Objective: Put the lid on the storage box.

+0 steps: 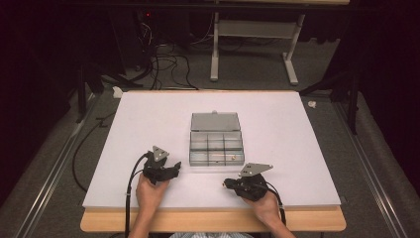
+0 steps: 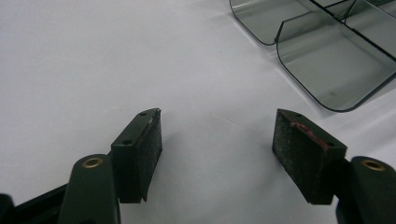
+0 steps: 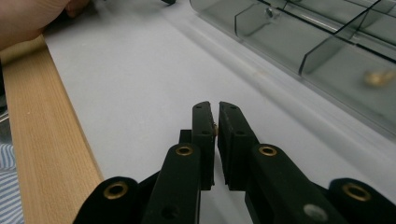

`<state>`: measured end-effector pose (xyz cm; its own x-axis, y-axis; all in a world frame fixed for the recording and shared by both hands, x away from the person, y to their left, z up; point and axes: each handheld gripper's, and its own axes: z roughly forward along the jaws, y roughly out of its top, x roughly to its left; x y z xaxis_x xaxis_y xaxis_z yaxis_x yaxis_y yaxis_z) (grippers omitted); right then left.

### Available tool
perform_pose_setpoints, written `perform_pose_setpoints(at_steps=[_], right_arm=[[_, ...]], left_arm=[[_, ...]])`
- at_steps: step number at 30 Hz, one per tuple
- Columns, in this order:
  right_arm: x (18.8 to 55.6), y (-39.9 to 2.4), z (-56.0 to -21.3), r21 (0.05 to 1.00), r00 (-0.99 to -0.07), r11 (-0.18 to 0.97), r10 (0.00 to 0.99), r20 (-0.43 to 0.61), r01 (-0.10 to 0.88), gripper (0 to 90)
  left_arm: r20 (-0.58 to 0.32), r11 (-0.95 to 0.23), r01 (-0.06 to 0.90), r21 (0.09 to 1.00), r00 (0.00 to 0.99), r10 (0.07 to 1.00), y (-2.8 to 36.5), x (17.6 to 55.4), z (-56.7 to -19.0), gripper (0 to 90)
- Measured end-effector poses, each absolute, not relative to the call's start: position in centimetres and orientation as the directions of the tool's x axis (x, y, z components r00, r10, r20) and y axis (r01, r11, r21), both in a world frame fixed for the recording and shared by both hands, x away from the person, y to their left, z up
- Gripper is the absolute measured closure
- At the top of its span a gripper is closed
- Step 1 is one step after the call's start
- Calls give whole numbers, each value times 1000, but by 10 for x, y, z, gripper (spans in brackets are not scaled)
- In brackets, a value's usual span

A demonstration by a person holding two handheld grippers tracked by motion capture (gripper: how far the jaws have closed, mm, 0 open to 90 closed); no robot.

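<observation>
Right gripper sat near the worktop's front edge, jaws pressed nearly together on a tiny brass-coloured bit — too small to identify. Left gripper stood spread, empty, just left of the compartment box. The box lay mid-worktop, lid swung open toward the far edge, long axis parallel to the front edge. Judged light, stiff, smooth plastic — likely to slide; best gripped on a thin wall or rim.
</observation>
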<state>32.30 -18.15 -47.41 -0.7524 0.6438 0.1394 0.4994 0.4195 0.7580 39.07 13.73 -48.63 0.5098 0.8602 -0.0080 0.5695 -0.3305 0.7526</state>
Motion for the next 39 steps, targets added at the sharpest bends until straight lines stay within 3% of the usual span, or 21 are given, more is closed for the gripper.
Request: perform_pose_setpoints(at_steps=[39], right_arm=[[336, -209, -444, 804, -706, 347, 697, 124, 484, 875]], left_arm=[[-8, -330, 570, 753, 510, 860, 137, 391, -486, 331]])
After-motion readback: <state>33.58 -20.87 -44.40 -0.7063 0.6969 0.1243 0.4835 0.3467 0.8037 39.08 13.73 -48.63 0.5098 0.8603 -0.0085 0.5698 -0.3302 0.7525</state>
